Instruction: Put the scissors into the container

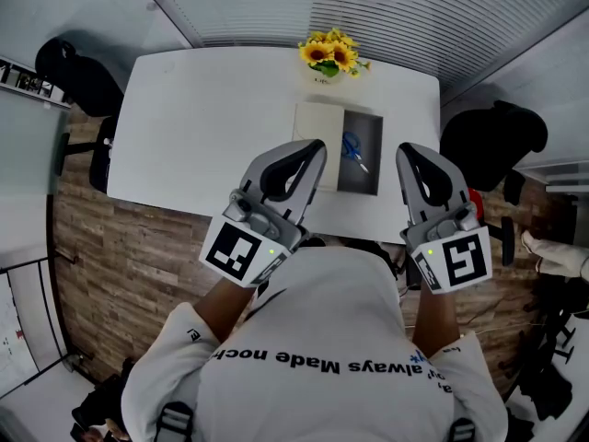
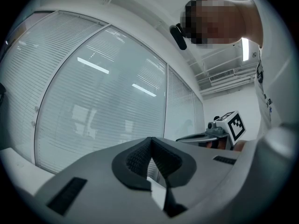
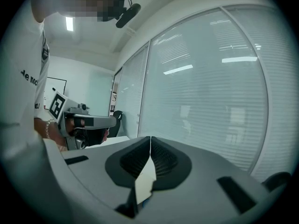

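The blue-handled scissors (image 1: 353,149) lie inside the dark grey container (image 1: 363,184) on the white table (image 1: 202,127). Both grippers hang in the air in front of the person's chest, near the table's front edge and apart from the container. The left gripper (image 1: 318,145) (image 2: 150,141) is shut, its pads meeting at the tip with nothing between them. The right gripper (image 1: 404,149) (image 3: 150,139) is shut as well and holds nothing. Each gripper view looks out at window blinds and shows the other gripper to the side.
A white flat box (image 1: 318,136) lies against the container's left side. A pot of sunflowers (image 1: 331,55) stands at the table's far edge. Black chairs stand at the left (image 1: 78,76) and right (image 1: 492,136) of the table. Window blinds (image 1: 386,12) run behind it.
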A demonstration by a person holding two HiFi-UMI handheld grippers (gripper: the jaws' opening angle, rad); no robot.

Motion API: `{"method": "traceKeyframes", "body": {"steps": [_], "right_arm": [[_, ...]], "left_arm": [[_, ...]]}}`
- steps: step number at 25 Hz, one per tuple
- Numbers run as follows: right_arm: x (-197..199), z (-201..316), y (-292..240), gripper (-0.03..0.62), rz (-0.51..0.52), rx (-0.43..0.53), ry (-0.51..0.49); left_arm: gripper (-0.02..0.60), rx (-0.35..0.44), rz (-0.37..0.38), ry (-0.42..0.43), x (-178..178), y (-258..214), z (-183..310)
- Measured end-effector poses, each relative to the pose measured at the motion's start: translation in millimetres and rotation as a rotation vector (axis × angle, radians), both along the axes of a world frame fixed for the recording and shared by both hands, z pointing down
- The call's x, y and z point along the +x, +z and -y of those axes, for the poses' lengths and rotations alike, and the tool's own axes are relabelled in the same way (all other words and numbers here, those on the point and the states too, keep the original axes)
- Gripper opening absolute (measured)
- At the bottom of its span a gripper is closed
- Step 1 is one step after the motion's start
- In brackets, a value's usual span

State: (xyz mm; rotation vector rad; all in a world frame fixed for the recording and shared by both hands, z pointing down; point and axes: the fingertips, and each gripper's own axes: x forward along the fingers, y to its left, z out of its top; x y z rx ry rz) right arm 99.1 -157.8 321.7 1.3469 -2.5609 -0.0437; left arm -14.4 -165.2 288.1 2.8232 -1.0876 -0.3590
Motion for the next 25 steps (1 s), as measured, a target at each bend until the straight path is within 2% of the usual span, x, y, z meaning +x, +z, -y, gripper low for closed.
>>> {"method": "traceKeyframes", "body": {"steps": [25], "right_arm": [[12.1, -31.9, -48.7, 0.006, 0.011, 0.102, 0.032]], "left_arm": [[0.020, 0.006, -0.002, 0.004, 3.2, -3.6, 1.6]]}}
